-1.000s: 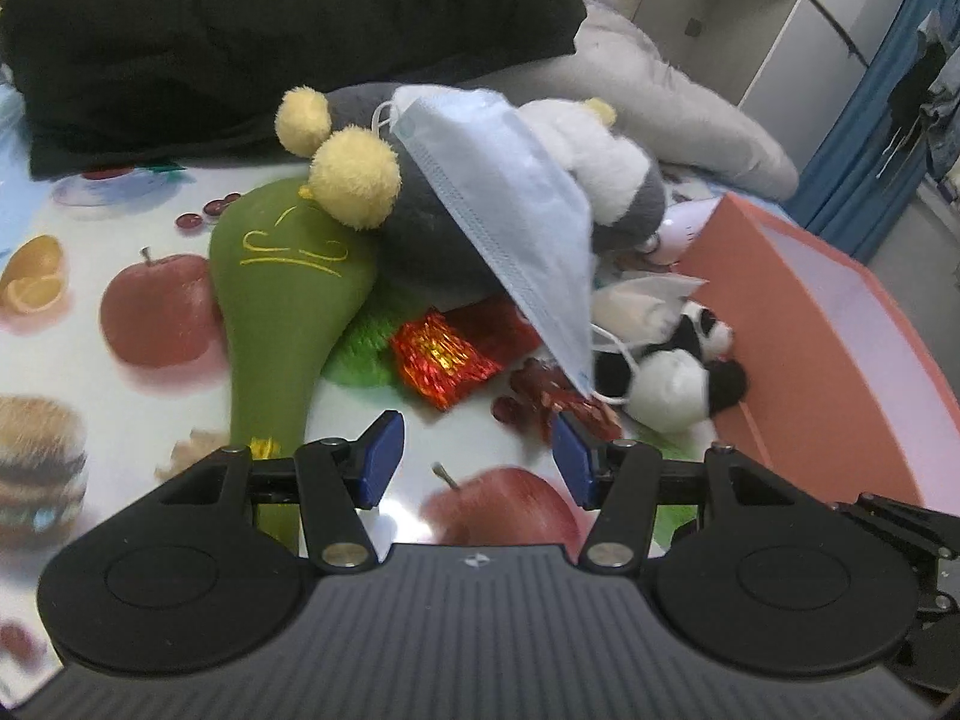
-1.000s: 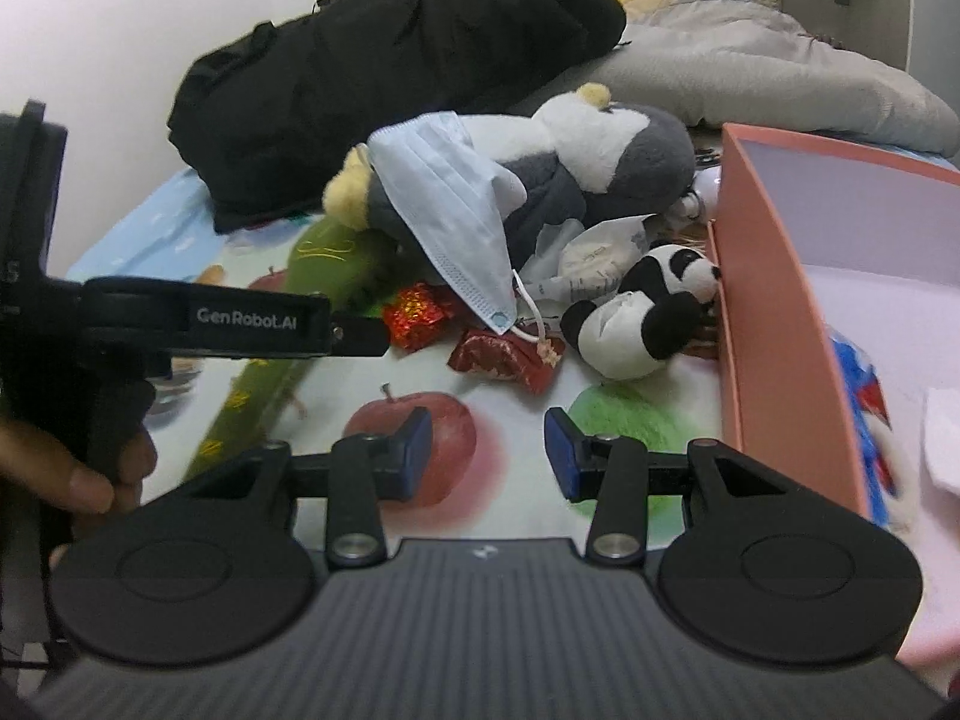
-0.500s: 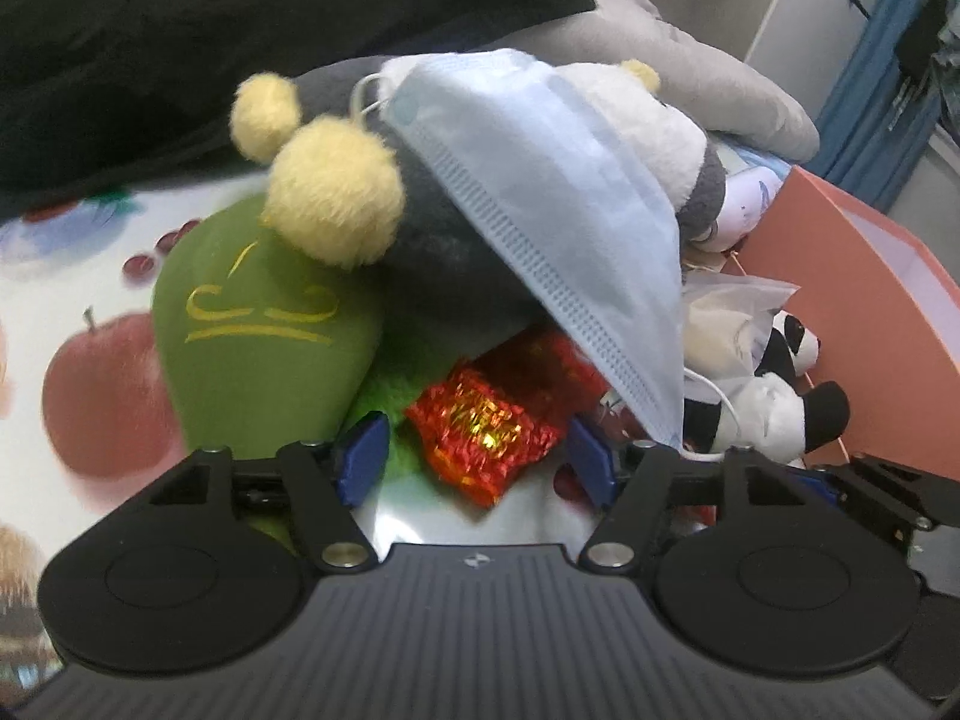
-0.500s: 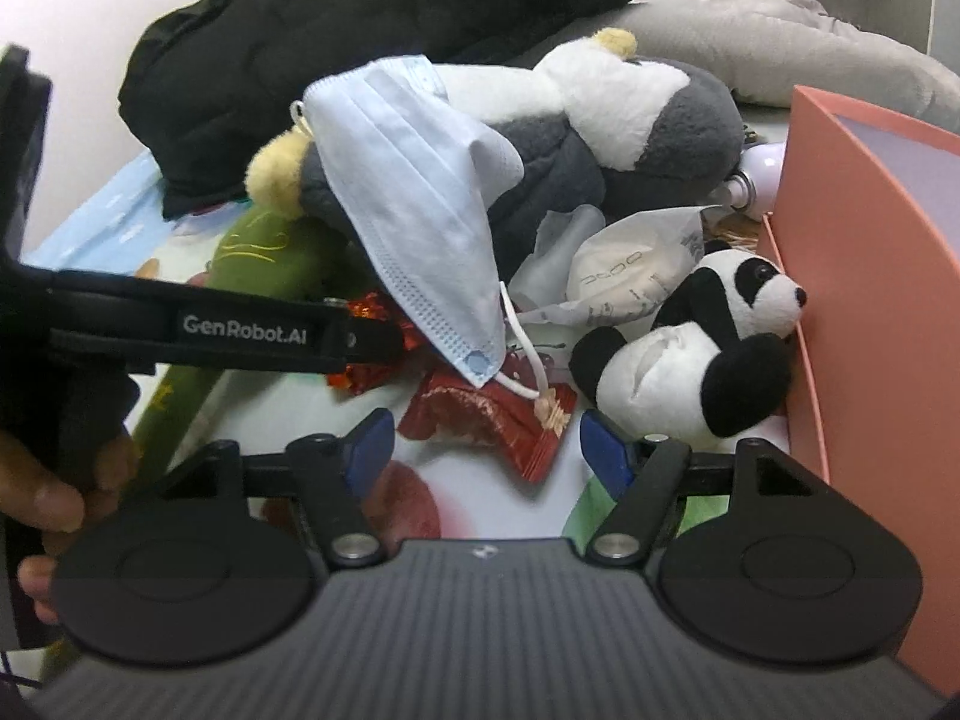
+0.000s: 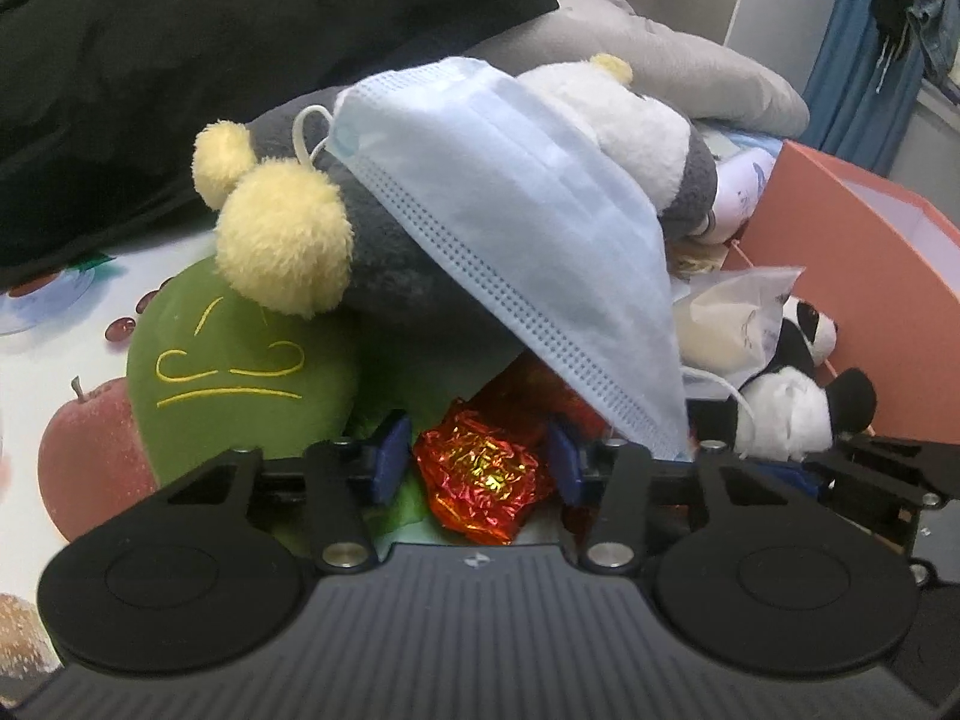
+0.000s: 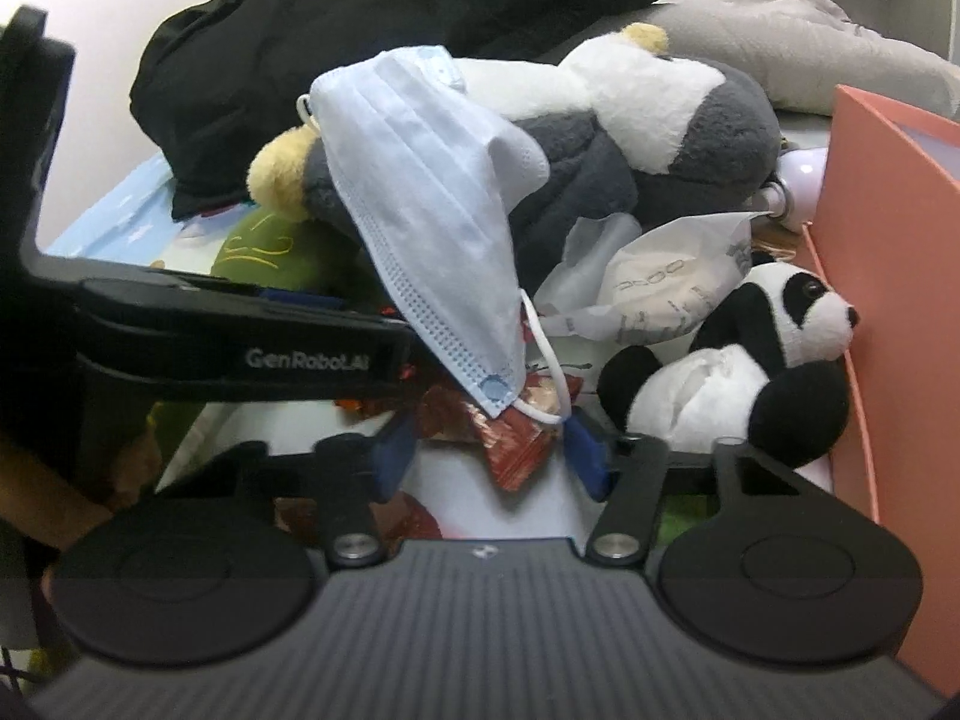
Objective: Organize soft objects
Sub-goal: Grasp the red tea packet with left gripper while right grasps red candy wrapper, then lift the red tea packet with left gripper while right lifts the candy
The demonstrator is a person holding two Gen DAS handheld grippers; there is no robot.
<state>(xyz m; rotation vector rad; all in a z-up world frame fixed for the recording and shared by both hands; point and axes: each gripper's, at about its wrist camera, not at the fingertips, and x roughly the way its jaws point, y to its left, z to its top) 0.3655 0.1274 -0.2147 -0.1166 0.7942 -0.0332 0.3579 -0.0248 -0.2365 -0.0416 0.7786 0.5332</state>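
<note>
A pile of soft things lies on a fruit-print cloth. A grey-and-white plush [image 5: 390, 252] with yellow feet wears a blue face mask [image 5: 510, 210] and rests on a green plush [image 5: 240, 372]. My left gripper [image 5: 477, 462] is closing on a red foil packet [image 5: 480, 468], and its pads touch the packet's sides. My right gripper [image 6: 489, 456] is closing on a red-brown snack wrapper [image 6: 516, 450] under the mask's ear loop, with its pads at the wrapper's edges. A small panda plush [image 6: 738, 372] lies just to the right.
A salmon-pink box [image 6: 888, 240] stands open on the right, against the panda. A crumpled clear bag [image 6: 672, 282] lies behind the panda. A black jacket [image 5: 210, 60] and a grey cushion [image 5: 690, 72] fill the back. The left gripper's black arm [image 6: 240, 354] crosses the right wrist view.
Both grippers have come forward and down into the pile. Their jaws widened, then narrowed around the red foil packet on the left and the snack wrapper on the right.
</note>
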